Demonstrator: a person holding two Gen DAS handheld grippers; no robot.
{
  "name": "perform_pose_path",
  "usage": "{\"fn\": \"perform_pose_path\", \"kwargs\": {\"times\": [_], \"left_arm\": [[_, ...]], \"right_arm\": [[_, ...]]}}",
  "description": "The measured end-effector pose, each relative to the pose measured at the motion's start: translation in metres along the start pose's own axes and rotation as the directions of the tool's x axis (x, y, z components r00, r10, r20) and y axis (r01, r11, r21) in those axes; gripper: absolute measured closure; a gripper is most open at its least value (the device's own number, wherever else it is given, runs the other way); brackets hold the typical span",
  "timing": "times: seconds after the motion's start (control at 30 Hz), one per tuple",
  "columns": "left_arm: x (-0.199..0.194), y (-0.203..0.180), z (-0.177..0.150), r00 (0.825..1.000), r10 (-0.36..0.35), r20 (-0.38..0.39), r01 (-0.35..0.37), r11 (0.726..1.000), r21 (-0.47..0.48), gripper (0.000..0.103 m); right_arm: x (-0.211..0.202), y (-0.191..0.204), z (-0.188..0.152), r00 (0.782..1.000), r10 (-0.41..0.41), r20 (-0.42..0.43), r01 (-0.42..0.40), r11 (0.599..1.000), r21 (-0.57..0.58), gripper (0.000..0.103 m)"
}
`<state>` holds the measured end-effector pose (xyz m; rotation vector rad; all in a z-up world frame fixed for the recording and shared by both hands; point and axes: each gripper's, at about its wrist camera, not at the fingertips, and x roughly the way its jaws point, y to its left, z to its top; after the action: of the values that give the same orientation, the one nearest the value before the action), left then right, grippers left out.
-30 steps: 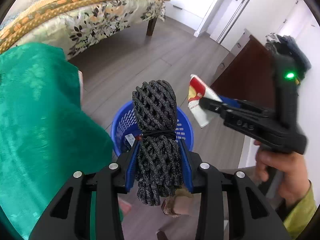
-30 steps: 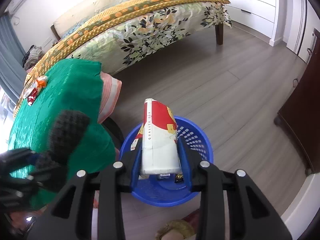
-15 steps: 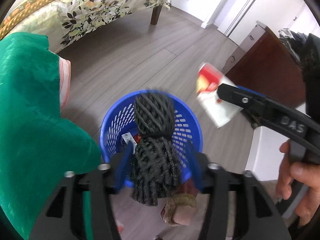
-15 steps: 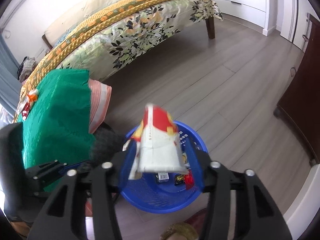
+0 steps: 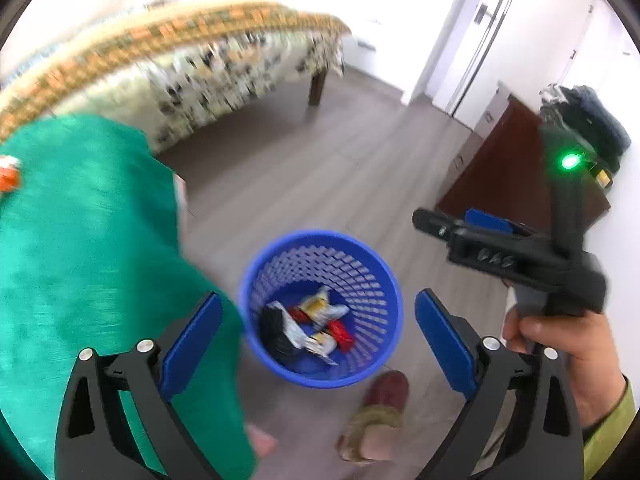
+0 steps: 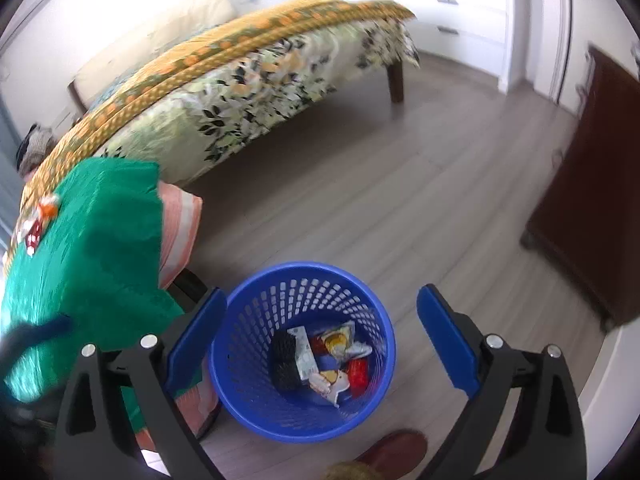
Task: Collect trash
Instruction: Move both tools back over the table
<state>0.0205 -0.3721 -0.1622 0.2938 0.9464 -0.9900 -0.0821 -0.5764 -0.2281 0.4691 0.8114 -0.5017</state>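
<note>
A: Where do the tongs stand?

B: The left tongs (image 5: 318,338) are opening wide with nothing between the jaws. The right tongs (image 6: 322,330) likewise, both poised over the blue basket (image 5: 390,280).

A: And the trash?

B: In the basket: a black mesh bundle (image 6: 286,364) at nine o'clock, a white carton (image 6: 304,356) beside it, wrappers (image 6: 340,340) toward three.

A: So we're done?

B: Not quite, I'd say. On the green-covered worktop (image 6: 92,240), at ten o'clock from the basket, small red-and-orange scraps (image 6: 40,220) look uncollected.
</note>
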Motion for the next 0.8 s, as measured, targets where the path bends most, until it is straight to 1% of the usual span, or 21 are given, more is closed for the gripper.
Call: {"fn": "perform_pose_path", "kwargs": {"times": [0.07, 0.13, 0.17, 0.27, 0.33, 0.37, 0.5, 0.53, 0.57, 0.6, 0.63, 0.67, 0.73, 0.8], "left_arm": [[-0.026, 0.014, -0.006, 0.998, 0.048, 0.038, -0.048, 0.999, 0.002, 0.005], [-0.044, 0.03, -0.012, 0.995, 0.087, 0.053, -0.087, 0.996, -0.006, 0.005], [-0.055, 0.043, -0.018, 0.991, 0.124, 0.055, -0.123, 0.992, -0.016, 0.005], [-0.083, 0.087, -0.04, 0.974, 0.22, 0.05, -0.217, 0.974, -0.069, 0.005], [-0.098, 0.115, -0.055, 0.961, 0.276, 0.037, -0.27, 0.956, -0.11, 0.005], [-0.107, 0.133, -0.064, 0.951, 0.309, 0.026, -0.303, 0.943, -0.138, 0.005], [-0.136, 0.195, -0.094, 0.916, 0.4, -0.007, -0.391, 0.891, -0.233, 0.005], [-0.143, 0.212, -0.101, 0.906, 0.423, -0.021, -0.414, 0.873, -0.259, 0.005], [-0.147, 0.223, -0.105, 0.898, 0.439, -0.029, -0.429, 0.86, -0.276, 0.005], [-0.151, 0.238, -0.109, 0.89, 0.454, -0.038, -0.444, 0.847, -0.29, 0.005], [-0.154, 0.247, -0.112, 0.881, 0.47, -0.049, -0.462, 0.836, -0.296, 0.006], [-0.157, 0.259, -0.115, 0.866, 0.496, -0.062, -0.491, 0.819, -0.298, 0.005], [-0.16, 0.276, -0.125, 0.852, 0.517, -0.085, -0.517, 0.802, -0.298, 0.005], [-0.161, 0.286, -0.131, 0.85, 0.517, -0.099, -0.521, 0.797, -0.306, 0.005]], "right_arm": [[-0.005, 0.017, -0.002, 1.0, -0.004, 0.028, 0.006, 0.998, -0.058, 0.009], [-0.011, 0.036, -0.004, 0.998, 0.002, 0.062, 0.006, 0.993, -0.12, 0.009], [-0.014, 0.049, -0.007, 0.997, 0.01, 0.081, 0.003, 0.987, -0.159, 0.008], [-0.022, 0.086, -0.015, 0.991, 0.049, 0.122, -0.015, 0.966, -0.259, 0.007], [-0.026, 0.115, -0.021, 0.989, 0.084, 0.125, -0.041, 0.949, -0.313, 0.007], [-0.027, 0.129, -0.024, 0.987, 0.106, 0.119, -0.06, 0.941, -0.332, 0.006], [-0.032, 0.196, -0.04, 0.973, 0.225, 0.057, -0.183, 0.895, -0.408, 0.006], [-0.033, 0.219, -0.044, 0.966, 0.259, 0.028, -0.222, 0.875, -0.431, 0.006], [-0.034, 0.234, -0.047, 0.96, 0.279, 0.009, -0.246, 0.861, -0.445, 0.006], [-0.033, 0.258, -0.05, 0.952, 0.305, -0.025, -0.281, 0.838, -0.468, 0.006], [-0.031, 0.273, -0.052, 0.948, 0.315, -0.043, -0.296, 0.826, -0.479, 0.006], [-0.029, 0.287, -0.054, 0.944, 0.323, -0.063, -0.311, 0.814, -0.491, 0.006], [-0.023, 0.319, -0.056, 0.936, 0.336, -0.101, -0.338, 0.789, -0.514, 0.006], [-0.015, 0.344, -0.059, 0.936, 0.327, -0.131, -0.344, 0.768, -0.54, 0.006]]}}
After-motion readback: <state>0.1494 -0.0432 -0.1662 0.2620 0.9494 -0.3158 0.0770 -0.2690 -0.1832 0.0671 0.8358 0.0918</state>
